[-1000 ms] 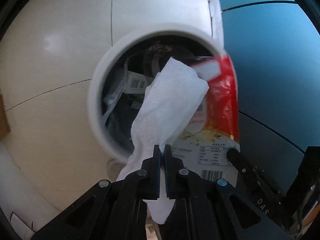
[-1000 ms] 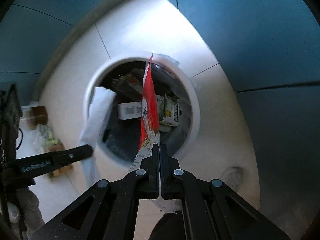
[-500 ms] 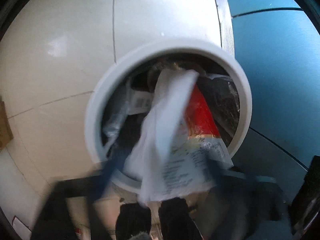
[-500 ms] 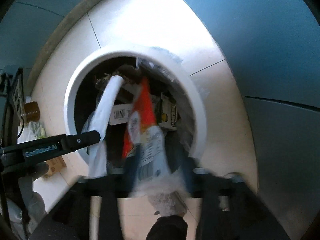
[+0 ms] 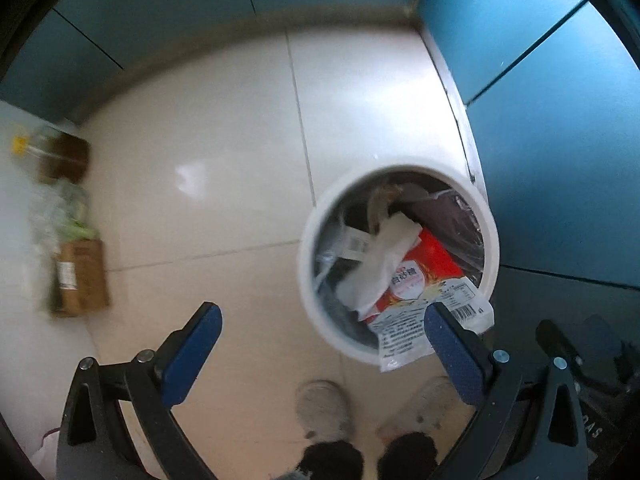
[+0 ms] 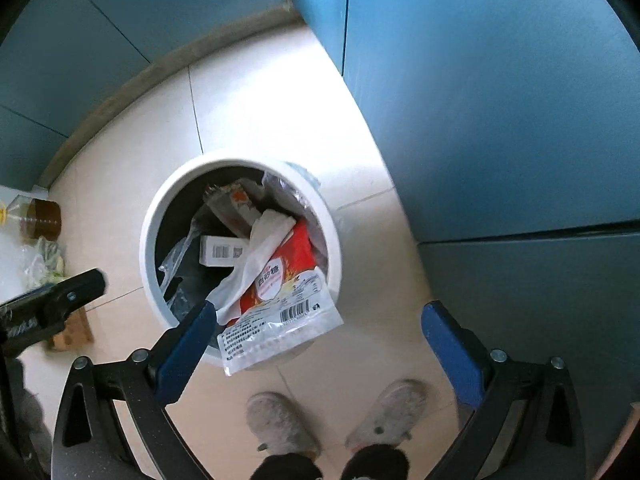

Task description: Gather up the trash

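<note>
Both pairs of tongs pointed straight down over the tiled floor (image 5: 224, 152), and neither held anything. The left tongs (image 5: 320, 344) stood with their blue-padded fingers (image 5: 192, 354) spread wide, nothing between them but floor and the person's pale slippers (image 5: 324, 408). The jaws of the right tongs (image 6: 320, 344) were opening, and their pads pressed on nothing; the near corner of the red and white packet only showed in the gap from above. The white bin (image 6: 152, 248) sat on the floor close beside the blue cabinet fronts (image 6: 500, 120), already fairly full. On top of the heap lay a crumpled white tissue (image 6: 266, 236), draped partly over the red and white packet (image 6: 288, 276), whose clear printed end with its barcode hung out over the bin's near rim. Deeper inside I could make out a small white box with a barcode (image 6: 222, 250) and some clear plastic wrapping (image 6: 176, 260). Off to the left, against the edge of the room, stood a brown cardboard box (image 5: 80, 276), a bottle of dark liquid (image 6: 38, 220) and a blurred plastic bag of something green (image 5: 68, 216). In the right view, one black finger of the left tongs reached in from the left edge.
</note>
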`<state>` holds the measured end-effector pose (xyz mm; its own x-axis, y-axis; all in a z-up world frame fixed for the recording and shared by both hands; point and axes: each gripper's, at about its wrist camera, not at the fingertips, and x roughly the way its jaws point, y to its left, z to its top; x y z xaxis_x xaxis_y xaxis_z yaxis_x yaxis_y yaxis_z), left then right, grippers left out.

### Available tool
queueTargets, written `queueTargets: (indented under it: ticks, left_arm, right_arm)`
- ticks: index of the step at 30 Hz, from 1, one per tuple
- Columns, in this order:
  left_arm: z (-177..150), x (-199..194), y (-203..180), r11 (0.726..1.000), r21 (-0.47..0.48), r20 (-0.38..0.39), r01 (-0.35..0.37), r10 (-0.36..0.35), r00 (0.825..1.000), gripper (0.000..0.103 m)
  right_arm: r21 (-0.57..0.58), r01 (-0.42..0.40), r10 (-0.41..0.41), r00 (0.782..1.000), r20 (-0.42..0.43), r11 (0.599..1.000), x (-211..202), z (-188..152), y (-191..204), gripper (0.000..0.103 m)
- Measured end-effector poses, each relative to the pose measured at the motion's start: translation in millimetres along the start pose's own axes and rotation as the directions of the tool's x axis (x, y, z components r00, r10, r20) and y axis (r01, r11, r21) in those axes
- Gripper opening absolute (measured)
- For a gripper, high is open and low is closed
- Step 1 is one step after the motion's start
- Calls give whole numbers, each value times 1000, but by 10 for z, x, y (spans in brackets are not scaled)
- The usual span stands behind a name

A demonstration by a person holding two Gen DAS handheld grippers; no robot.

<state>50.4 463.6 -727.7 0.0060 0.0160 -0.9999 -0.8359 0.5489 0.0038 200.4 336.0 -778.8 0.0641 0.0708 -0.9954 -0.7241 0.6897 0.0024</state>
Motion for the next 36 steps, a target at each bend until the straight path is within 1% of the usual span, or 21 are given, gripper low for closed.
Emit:
queueTargets:
  ticks: [2, 5, 10, 15, 16, 19, 22, 27, 29, 31, 36]
  left_arm:
    - [-84, -302, 33, 1000, 3, 41, -23, 23, 999, 103]
    - [-217, -676, 55, 999, -4, 85, -34, 34, 996, 103]
    - [-468, -1431, 63, 1000, -8, 152, -11, 12, 988, 103]
    - [-780, -2253, 54, 1000, 10, 208, -1, -1, 978, 103]
    - [-858, -2434, 45, 1000, 15, 223, -2, -2, 975, 103]
    - [-1076, -2901, 18, 1000, 24, 259, 2, -8, 966, 103]
    - [-1285, -3315, 3, 1000, 27, 283, 10, -17, 959, 103]
    - [-1650, -3971, -39, 1000, 7, 341, 14, -15, 940, 103]
    - [-1814, -4224, -78, 1000, -10, 372, 11, -6, 928, 103]
    - [-1966, -4466, -119, 1000, -25, 396, 11, 0, 918, 103]
    - [-2353, -5004, -197, 996, -70, 431, 64, -28, 902, 103]
  right_arm:
    - [-15, 17, -16, 999, 37, 1000, -239, -54, 13, 103]
    - [-30, 30, -28, 997, 76, 999, -627, -131, 15, 103]
    - [-39, 44, -38, 989, 146, 998, -1454, -332, 1, 103]
    - [-49, 41, -29, 975, 220, 998, -2491, -586, -27, 103]
    - [-48, 39, -27, 973, 231, 998, -2655, -631, -36, 103]
    - [-42, 34, -21, 960, 278, 999, -3317, -815, -99, 103]
    - [-37, 25, -12, 951, 308, 999, -3814, -976, -171, 103]
    - [-58, -22, 40, 942, 334, 998, -4561, -1271, -348, 103]
    - [-80, -43, 68, 937, 342, 996, -4804, -1359, -413, 103]
    - [-126, -63, 105, 927, 360, 990, -5104, -1472, -490, 103]
    - [-210, -129, 201, 906, 373, 969, -5607, -1690, -666, 103]
